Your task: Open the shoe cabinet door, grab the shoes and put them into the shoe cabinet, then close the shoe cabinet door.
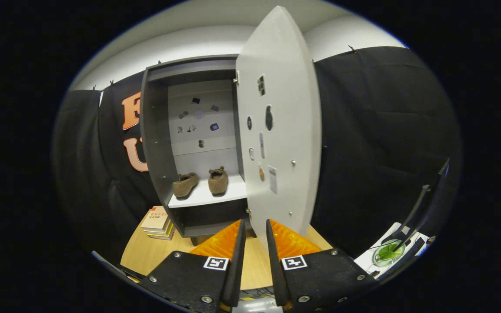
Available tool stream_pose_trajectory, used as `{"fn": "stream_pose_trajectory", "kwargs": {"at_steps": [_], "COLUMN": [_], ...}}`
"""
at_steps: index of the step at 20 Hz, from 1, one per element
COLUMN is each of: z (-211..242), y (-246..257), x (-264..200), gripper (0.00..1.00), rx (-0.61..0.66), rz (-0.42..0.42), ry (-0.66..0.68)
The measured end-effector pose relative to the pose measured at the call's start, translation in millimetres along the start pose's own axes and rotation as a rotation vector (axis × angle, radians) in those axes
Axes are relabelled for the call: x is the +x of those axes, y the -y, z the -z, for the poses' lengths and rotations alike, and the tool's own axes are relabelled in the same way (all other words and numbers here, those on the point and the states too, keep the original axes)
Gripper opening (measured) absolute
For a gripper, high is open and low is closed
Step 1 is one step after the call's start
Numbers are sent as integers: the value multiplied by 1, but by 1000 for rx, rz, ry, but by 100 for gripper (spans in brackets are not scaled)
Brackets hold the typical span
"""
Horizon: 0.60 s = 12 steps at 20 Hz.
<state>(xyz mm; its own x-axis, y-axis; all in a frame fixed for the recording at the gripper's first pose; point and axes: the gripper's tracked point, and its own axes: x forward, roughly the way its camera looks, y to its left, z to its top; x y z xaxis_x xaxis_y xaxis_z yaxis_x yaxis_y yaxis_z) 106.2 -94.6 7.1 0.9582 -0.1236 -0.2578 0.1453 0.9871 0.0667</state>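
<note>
The dark shoe cabinet [157,143] stands on the wooden table with its pale door [283,130] swung wide open toward me on right-side hinges. Two brown shoes [201,182] sit side by side on the white shelf [207,198] inside, toes pointing inward. My gripper [255,222] is low in front of the cabinet, and its fingertips [239,230] reach up to the door's bottom edge. The two fingers stand almost together with only a narrow slit between them, and nothing is held in it.
A small stack of books [158,222] lies on the table [146,254] left of the cabinet's foot. To the right stand a dark frame [424,204] and a green round object [389,252] on a white surface. Black cloth hangs behind everything.
</note>
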Motion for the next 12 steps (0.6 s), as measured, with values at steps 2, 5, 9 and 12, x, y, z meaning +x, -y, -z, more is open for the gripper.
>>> {"fn": "stream_pose_trajectory", "kwargs": {"at_steps": [2,5,9,12], "z": [-1,2,3,8], "y": [19,50,81,93], "x": [-2,3,15,31], "gripper": [32,34,37,41], "rx": [14,16,16,21], "rz": [2,7,-5,-25], "ry": [8,6,1,-8]}}
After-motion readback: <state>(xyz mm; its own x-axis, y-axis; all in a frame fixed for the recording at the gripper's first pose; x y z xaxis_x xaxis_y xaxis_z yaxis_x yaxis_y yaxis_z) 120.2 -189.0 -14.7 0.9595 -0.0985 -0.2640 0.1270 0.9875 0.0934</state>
